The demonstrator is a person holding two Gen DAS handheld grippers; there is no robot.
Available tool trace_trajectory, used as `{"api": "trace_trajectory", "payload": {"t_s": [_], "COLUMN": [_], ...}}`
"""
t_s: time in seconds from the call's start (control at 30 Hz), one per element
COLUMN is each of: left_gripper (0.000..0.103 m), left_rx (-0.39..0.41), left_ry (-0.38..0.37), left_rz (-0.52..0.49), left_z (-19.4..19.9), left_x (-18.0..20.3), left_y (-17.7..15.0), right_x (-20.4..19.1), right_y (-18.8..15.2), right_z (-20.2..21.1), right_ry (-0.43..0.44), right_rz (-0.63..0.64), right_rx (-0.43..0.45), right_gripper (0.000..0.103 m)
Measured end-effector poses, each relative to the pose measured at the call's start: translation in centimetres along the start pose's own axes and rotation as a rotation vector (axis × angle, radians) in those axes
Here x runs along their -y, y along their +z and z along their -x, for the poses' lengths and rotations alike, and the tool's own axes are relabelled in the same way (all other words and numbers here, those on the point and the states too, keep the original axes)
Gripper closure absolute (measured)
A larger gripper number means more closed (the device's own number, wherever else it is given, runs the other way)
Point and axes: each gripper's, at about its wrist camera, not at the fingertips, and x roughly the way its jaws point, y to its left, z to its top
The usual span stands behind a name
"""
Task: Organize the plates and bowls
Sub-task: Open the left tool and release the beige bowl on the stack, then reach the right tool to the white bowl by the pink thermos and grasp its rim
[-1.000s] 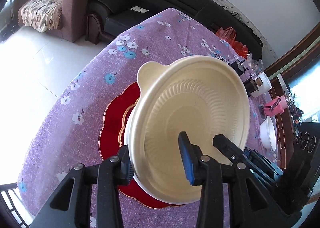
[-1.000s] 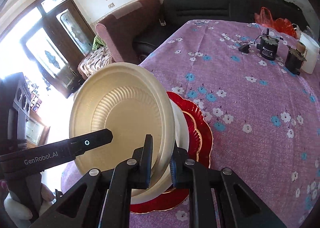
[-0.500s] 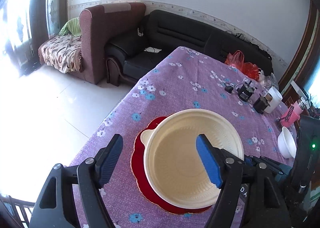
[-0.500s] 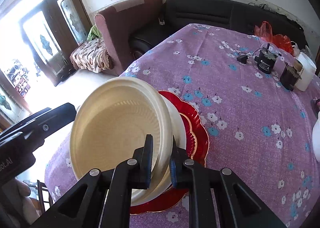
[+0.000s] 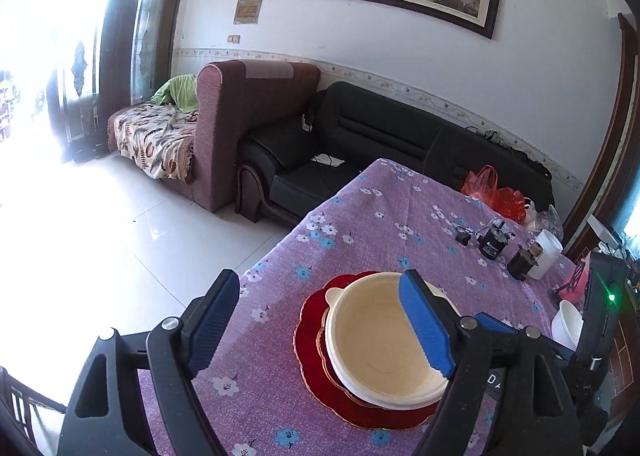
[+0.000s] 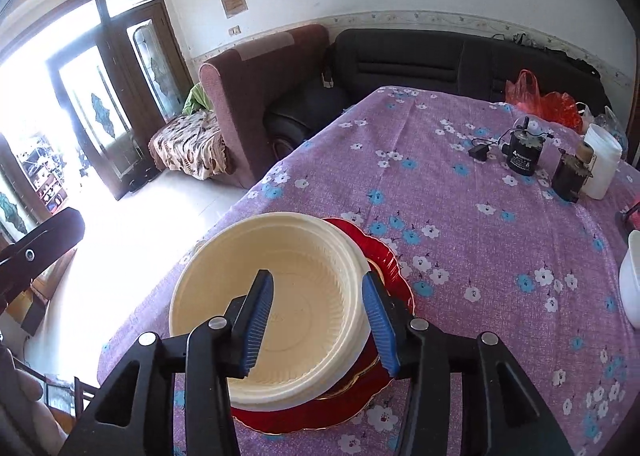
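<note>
Straddling bowl [image 6: 296, 296] rim: parted right tongs [image 6: 320, 320]

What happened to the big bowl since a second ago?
The cream bowl was tipped up on edge, pinched by the right gripper. Now it lies flat on the stack over the red plate. The right gripper's jaws have just been opening, letting the rim go. The left gripper opened too and pulled up and back. The red plate and the things at the table's far end stayed put.

Your tabletop [image 6: 460, 248] wears a purple cloth with blue-and-white flowers. Directly on it you have a red scalloped plate [image 6: 384, 252], a black cylindrical device [image 6: 524, 156], a white tub [image 6: 602, 168], perhaps a white bowl [image 5: 566, 322].
</note>
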Motion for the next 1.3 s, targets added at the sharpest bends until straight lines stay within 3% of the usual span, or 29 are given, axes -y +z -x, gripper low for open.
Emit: {"api": "trace_trajectory", "payload": {"t_s": [0.17, 0.3, 0.37, 0.5, 0.8, 1.03, 1.3], "left_gripper": [0.021, 0.015, 0.012, 0.007, 0.007, 0.007, 0.007], "left_rx": [0.045, 0.146, 0.185, 0.202, 0.091, 0.051, 0.014], "left_ry": [0.039, 0.127, 0.156, 0.114, -0.028, -0.025, -0.041], "left_rz": [-0.01, -0.06, -0.096, -0.184, -0.385, -0.548, -0.616], "left_z": [0.9, 2.1, 2.8, 4.1, 3.1, 3.0, 3.4], "left_x": [0.6, 2.6, 4.0, 7.2, 15.8, 20.3, 22.2], "left_y": [-0.7, -1.8, -2.6, -3.9, -7.3, -9.9, -11.6], "right_x": [0.6, 1.3, 1.8, 3.5, 9.5, 14.8, 18.9], "right_y": [-0.5, -1.3, -1.7, -3.4, -7.6, -9.9, -11.9], "right_z": [1.8, 4.4, 5.8, 8.7, 12.0, 14.7, 16.7], "right_ry": [-0.008, -0.018, -0.028, -0.065, -0.148, -0.206, -0.229], "right_rz": [-0.019, -0.029, -0.032, -0.046, -0.146, -0.255, -0.341], "right_rx": [0.046, 0.112, 0.143, 0.202, 0.185, 0.196, 0.221], "right_gripper": [0.052, 0.051, 0.046, 0.04, 0.039, 0.039, 0.039]}}
